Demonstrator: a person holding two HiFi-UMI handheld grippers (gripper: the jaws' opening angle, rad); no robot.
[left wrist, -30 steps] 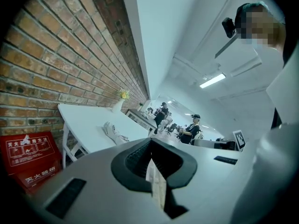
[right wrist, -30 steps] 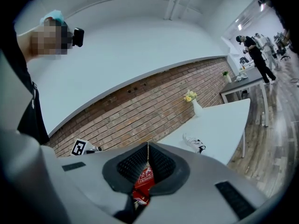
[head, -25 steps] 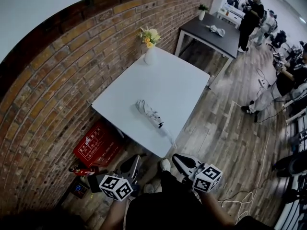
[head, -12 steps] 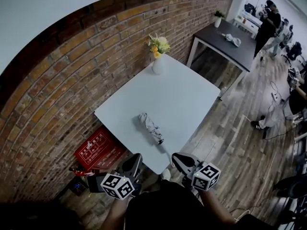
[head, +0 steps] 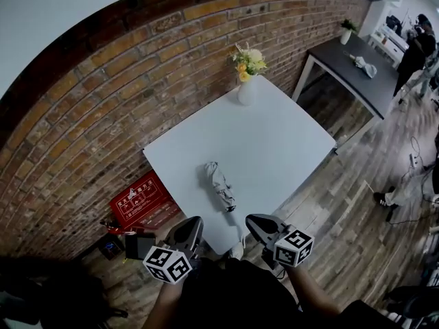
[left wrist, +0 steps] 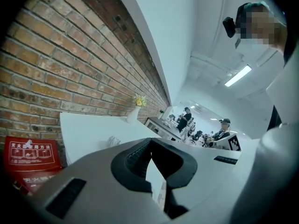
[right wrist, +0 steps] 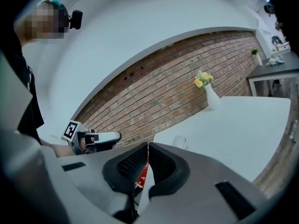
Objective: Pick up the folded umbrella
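The folded umbrella (head: 219, 186) lies flat on the white worktop (head: 281, 139), close to the corner that is nearest to the person. It is grey and white, and its dark handle end points toward this corner. Nothing touches it.

In the head view, the left gripper (head: 194, 222) and the right gripper (head: 252, 220) are both held in front of this near corner, side by side, with the corner between them. Both are apart from the umbrella. In the left gripper view the jaws of the left gripper (left wrist: 150, 141) are pressed together at the tips and nothing is between them. The right gripper (right wrist: 148, 146) has its jaws pressed together in the same way and is also empty.

At the far corner of the worktop a white vase (head: 246, 92) stands upright with yellow flowers (head: 248, 56) in it, next to the brick wall (head: 103, 101). A red box (head: 139, 201) lies on the floor below the left side of the worktop, near the wall.
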